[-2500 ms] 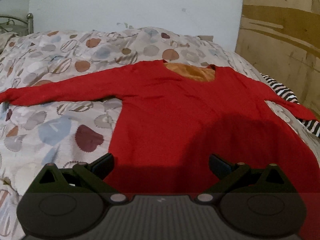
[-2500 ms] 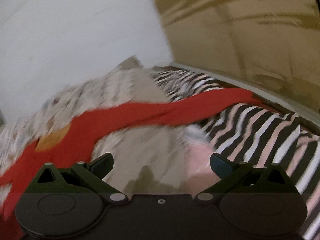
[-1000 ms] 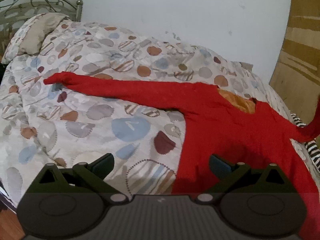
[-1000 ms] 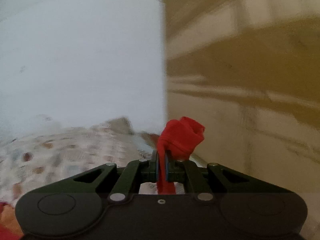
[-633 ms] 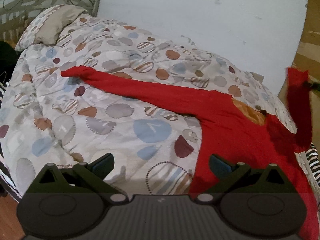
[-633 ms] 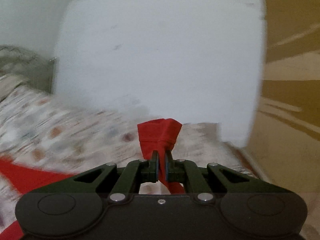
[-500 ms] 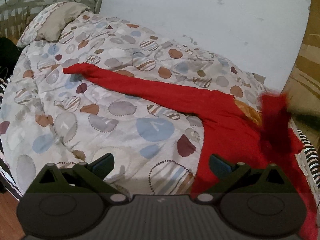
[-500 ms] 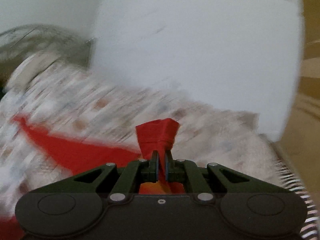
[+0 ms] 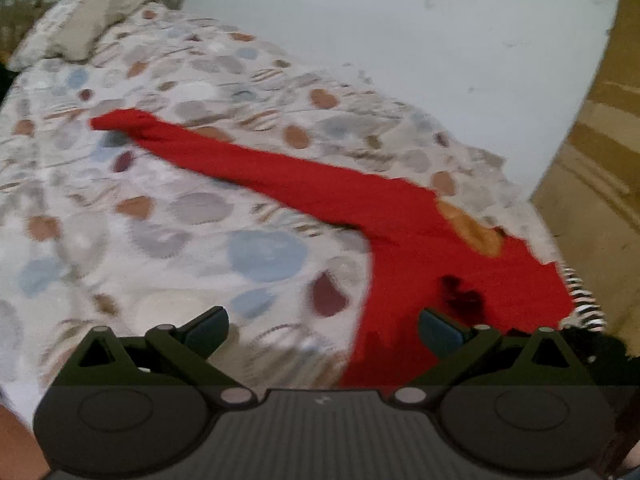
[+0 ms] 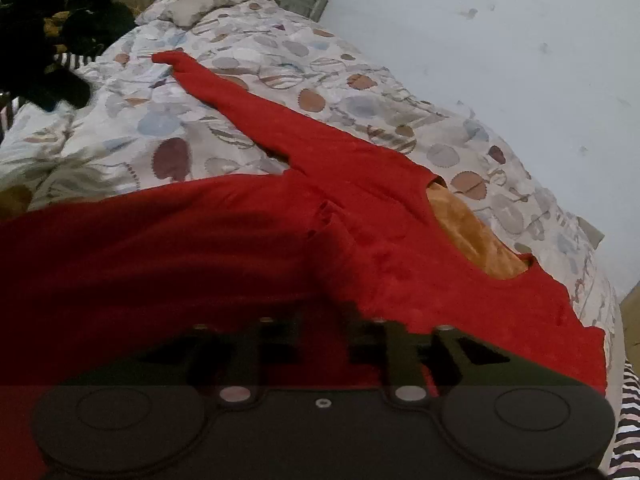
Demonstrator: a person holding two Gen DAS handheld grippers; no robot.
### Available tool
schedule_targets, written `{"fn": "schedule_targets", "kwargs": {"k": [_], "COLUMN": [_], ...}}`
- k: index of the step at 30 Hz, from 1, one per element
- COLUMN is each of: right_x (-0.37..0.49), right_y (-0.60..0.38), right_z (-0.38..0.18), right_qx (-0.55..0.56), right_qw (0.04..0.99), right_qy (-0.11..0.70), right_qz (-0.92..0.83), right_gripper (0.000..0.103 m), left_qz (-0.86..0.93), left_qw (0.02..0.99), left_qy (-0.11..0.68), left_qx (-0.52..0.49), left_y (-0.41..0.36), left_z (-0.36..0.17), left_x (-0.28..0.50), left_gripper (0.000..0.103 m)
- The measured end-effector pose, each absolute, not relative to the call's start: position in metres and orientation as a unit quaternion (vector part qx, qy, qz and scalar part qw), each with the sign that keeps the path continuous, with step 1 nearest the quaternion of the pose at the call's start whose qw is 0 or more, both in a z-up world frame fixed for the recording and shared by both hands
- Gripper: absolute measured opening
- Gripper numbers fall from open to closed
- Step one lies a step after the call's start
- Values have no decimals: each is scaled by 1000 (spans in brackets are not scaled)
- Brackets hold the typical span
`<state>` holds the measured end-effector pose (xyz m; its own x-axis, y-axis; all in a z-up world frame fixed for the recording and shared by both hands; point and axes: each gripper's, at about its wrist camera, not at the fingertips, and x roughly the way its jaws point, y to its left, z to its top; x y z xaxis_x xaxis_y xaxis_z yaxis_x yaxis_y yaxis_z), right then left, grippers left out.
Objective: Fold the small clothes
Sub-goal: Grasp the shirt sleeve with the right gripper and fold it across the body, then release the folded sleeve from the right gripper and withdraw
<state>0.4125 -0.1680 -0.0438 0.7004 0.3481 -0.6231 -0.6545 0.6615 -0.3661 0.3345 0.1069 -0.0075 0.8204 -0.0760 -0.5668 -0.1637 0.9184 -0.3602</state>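
Nearest in the left wrist view, the left gripper [image 9: 323, 330] is hovering with its jaws spread wide and nothing between them, above the spotted duvet [image 9: 160, 216] beside the garment's near edge. In the right wrist view the right gripper [image 10: 318, 344] is sitting low over the red cloth; its fingers are blurred and in shadow, so I cannot tell how far apart they are or whether they are pinching fabric. The red long-sleeved top [image 10: 200, 248] is lying spread flat on the duvet, its orange lining [image 10: 472, 240] showing at the neckline. One sleeve [image 9: 248, 164] is stretching out straight toward the pillow [image 9: 92, 20] at the head of the bed. A striped cloth [image 9: 580, 300] is peeking out past the top's far shoulder. Beyond it all, the white wall [image 10: 500, 60].
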Motion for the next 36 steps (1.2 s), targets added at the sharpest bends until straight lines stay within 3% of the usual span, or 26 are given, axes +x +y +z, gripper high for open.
{"fn": "schedule_targets", "kwargs": {"k": [1,3,7,9,20,25,30,32,35,36], "right_x": [412,409,412,411,444,489,525,537,550,551], "right_y": [-174,-184,-210,-226,-328,-366,-363,-357,-354,-353], "right_z": [-40,-34,-23,-18,-21,-38,-59,-65,-63,-61], "right_qx": [-290,-271,-231,-218,-216,-213,-289,-322,-325,-319], "right_qw": [875,882,900,910,948,941,919,910,910,912], "right_qy": [259,259,263,257,234,259,267,258,257,259], "right_qz": [288,284,262,241,0,-44,-38,-35,-23,-16], "right_gripper": [55,68,93,100,102,76,70,61,33,13], "left_qz": [12,-9,-59,-76,-35,5,19,15,12,11], "left_qw": [934,936,932,931,941,937,931,930,930,930], "left_qy": [294,287,303,311,335,348,364,367,366,367], "left_qx": [-202,-201,-189,-173,-16,-24,-32,-31,-18,-14], "left_y": [103,94,66,50,-27,-17,-4,-3,-6,-7], "left_z": [-6,-5,-9,-13,-40,-54,-61,-63,-64,-64], "left_x": [340,353,393,412,467,481,486,486,484,483], "left_gripper": [103,103,103,103,103,103,103,103,103,103]}}
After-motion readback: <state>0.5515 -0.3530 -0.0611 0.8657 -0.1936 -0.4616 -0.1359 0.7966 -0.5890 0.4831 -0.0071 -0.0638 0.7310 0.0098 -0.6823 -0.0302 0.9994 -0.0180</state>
